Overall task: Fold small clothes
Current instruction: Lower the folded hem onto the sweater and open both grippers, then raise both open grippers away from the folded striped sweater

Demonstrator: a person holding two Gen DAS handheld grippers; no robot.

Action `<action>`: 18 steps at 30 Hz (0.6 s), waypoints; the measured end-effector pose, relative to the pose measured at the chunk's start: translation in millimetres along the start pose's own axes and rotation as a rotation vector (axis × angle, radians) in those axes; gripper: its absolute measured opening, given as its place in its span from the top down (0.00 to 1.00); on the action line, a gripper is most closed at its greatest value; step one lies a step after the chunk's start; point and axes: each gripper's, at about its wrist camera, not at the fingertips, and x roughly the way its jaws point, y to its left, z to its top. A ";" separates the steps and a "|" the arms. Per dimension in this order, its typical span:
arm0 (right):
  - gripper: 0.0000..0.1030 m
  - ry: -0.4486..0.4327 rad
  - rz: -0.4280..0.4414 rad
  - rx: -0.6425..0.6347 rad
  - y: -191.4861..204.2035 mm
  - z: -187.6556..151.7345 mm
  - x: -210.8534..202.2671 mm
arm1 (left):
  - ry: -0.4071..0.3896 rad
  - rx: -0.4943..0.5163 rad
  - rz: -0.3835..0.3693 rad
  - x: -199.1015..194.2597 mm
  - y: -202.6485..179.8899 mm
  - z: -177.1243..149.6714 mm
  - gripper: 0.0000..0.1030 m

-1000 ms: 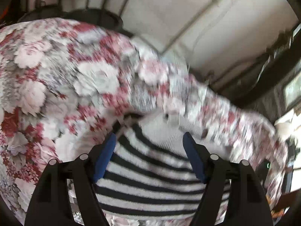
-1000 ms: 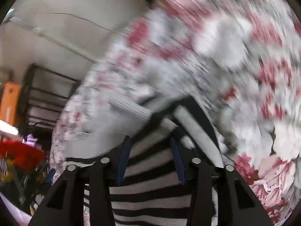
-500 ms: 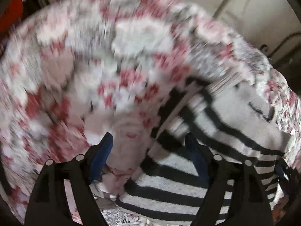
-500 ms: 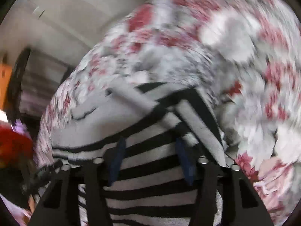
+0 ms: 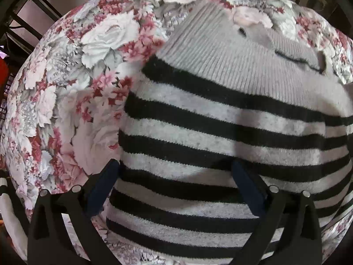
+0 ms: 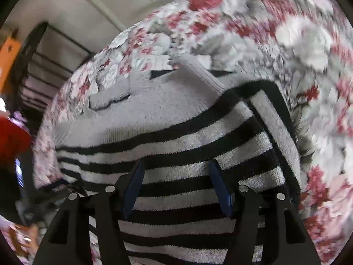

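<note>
Left wrist view: a black-and-white striped sweater point(image 5: 231, 114) lies on a floral cloth point(image 5: 66, 101), filling the frame from 3 to 6 o'clock, its grey ribbed edge toward 12. The left hand-held gripper point(image 5: 174, 170) stands spread over the stripes, clasping nothing. Right wrist view, blurred: the right hand-held gripper point(image 6: 176, 167) gapes likewise over the sweater; the surface under the cloth stays hidden.

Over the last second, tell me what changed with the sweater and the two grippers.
The striped sweater went from bunched to spread on the floral cloth; its grey ribbed band now shows in full. The left gripper swung out over the cloth, then back. Both it and the right gripper stayed open.
</note>
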 end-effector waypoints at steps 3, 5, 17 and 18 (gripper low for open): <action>0.40 -0.094 0.012 -0.086 30.9 -9.4 -30.1 | -0.131 0.011 -0.061 -38.4 -2.2 2.0 0.05; 0.37 -0.093 0.006 -0.157 48.9 -21.6 -35.9 | -0.186 0.027 -0.081 -55.1 -6.3 1.1 0.05; 0.28 -0.019 -0.055 -0.289 82.2 -52.4 -5.4 | -0.111 -0.040 -0.121 -45.0 7.1 -8.5 0.05; 0.28 -0.053 -0.065 -0.272 78.7 -45.4 -11.9 | -0.120 -0.030 -0.144 -48.6 4.0 -9.7 0.05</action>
